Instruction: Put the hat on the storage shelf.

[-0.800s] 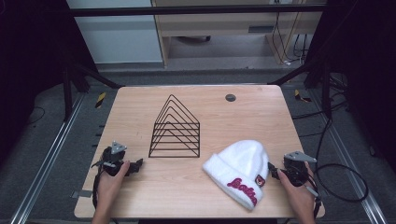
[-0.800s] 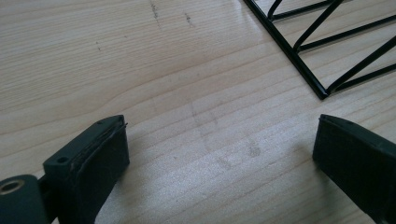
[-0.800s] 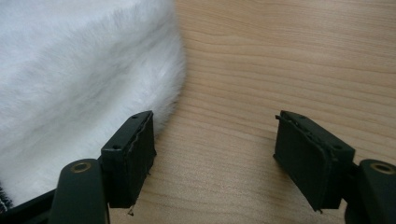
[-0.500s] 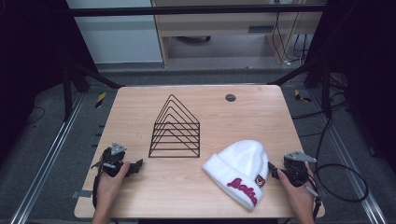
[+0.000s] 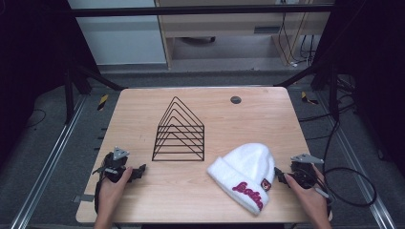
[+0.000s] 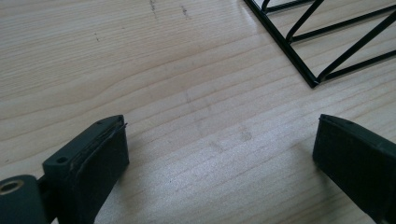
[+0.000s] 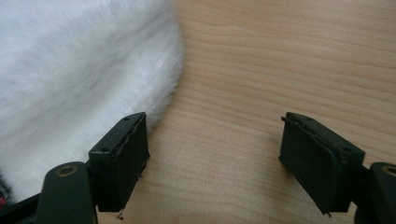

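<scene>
Where high view blurs jaws, right gripper point(image 7: 212, 163) gapes beside hat point(image 7: 70, 70).

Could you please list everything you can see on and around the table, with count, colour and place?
table: one, light wood, centre of the high view
wire rack: one, black, triangular frames, middle of the table, upright
beanie: one, white and fluffy with dark red lettering on the cuff, near right part of the table
round disc: one, dark, far edge of the table; cannot tell what it is
left tongs: one, black, open over bare wood at the near left, held by a hand, apart from the rack
right tongs: one, black, open beside the beanie's edge at the near right, held by a hand
</scene>
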The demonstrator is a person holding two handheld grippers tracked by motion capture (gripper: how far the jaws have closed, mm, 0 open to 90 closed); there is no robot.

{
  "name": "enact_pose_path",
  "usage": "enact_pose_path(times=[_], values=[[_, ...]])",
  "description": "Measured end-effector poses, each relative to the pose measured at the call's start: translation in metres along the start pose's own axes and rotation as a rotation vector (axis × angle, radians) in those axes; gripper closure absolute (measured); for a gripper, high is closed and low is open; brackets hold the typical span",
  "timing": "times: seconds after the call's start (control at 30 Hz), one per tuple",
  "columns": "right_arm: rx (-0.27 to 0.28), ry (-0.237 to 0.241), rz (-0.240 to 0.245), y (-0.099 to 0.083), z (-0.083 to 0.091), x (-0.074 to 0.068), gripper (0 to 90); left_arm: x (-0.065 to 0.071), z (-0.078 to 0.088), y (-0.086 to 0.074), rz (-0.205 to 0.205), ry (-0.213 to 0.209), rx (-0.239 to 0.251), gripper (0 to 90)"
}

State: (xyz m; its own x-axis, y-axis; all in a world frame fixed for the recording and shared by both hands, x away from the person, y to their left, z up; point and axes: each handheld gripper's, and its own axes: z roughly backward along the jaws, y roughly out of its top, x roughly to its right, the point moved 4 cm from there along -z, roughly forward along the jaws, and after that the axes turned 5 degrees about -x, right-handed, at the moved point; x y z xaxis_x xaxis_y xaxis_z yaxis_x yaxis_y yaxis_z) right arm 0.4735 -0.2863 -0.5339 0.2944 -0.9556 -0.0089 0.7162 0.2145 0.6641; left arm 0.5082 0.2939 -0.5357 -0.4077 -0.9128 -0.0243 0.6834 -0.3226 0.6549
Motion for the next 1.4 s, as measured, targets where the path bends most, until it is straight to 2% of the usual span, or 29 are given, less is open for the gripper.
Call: enact_pose_path(times=[0.07, 0.1, 0.23, 0.27, 0.47, 0.53, 0.63, 0.67, 0.73, 0.9, 0.93, 1.0, 1.03, 1.4], values=[[-0.010, -0.001, 0.005, 0.001, 0.002, 0.001, 22.5, 0.000, 0.000, 0.000, -0.001, -0.001, 0.000, 2.5], [-0.002, -0.023, 0.015, 0.009, 0.013, 0.006, 19.3, 0.000, 0.000, 0.000, -0.001, -0.002, 0.000, 2.5], [-0.006, -0.008, 0.029, 0.022, 0.024, 0.007, 14.4, 0.000, 0.000, 0.000, -0.005, -0.001, -0.001, 2.4], [-0.039, -0.006, 0.065, 0.035, 0.031, 0.005, 12.3, 0.000, 0.000, 0.000, -0.006, -0.002, -0.001, 2.4], [-0.070, 0.010, 0.132, 0.069, 0.036, -0.004, 17.9, 0.000, 0.000, 0.000, -0.004, -0.006, 0.001, 2.2], [-0.090, 0.027, 0.152, 0.079, 0.033, -0.006, 24.4, 0.000, 0.000, 0.000, -0.005, -0.006, 0.001, 2.1], [-0.116, 0.040, 0.170, 0.086, 0.029, -0.009, 28.4, 0.000, 0.000, 0.000, -0.005, -0.007, 0.001, 2.1], [-0.142, 0.066, 0.176, 0.094, 0.024, -0.012, 32.5, 0.000, 0.000, 0.000, -0.006, -0.007, 0.001, 2.1], [-0.147, 0.063, 0.184, 0.098, 0.021, -0.012, 35.7, 0.000, 0.000, 0.000, -0.005, -0.008, 0.000, 2.1], [-0.182, 0.079, 0.202, 0.104, 0.013, -0.015, 37.5, 0.000, 0.000, 0.000, -0.006, -0.009, 0.000, 2.0], [-0.193, 0.084, 0.200, 0.106, 0.010, -0.015, 38.3, 0.000, 0.000, 0.000, -0.006, -0.009, 0.001, 2.0], [-0.204, 0.112, 0.163, 0.108, 0.005, -0.017, 40.5, 0.000, 0.000, 0.000, -0.006, -0.009, 0.001, 2.0], [-0.211, 0.116, 0.169, 0.108, 0.003, -0.018, 41.7, 0.001, 0.000, 0.000, -0.007, -0.010, 0.000, 2.0], [-0.281, 0.136, 0.184, 0.107, -0.022, -0.022, 45.9, 0.001, 0.000, -0.001, -0.007, -0.010, 0.000, 1.9]])
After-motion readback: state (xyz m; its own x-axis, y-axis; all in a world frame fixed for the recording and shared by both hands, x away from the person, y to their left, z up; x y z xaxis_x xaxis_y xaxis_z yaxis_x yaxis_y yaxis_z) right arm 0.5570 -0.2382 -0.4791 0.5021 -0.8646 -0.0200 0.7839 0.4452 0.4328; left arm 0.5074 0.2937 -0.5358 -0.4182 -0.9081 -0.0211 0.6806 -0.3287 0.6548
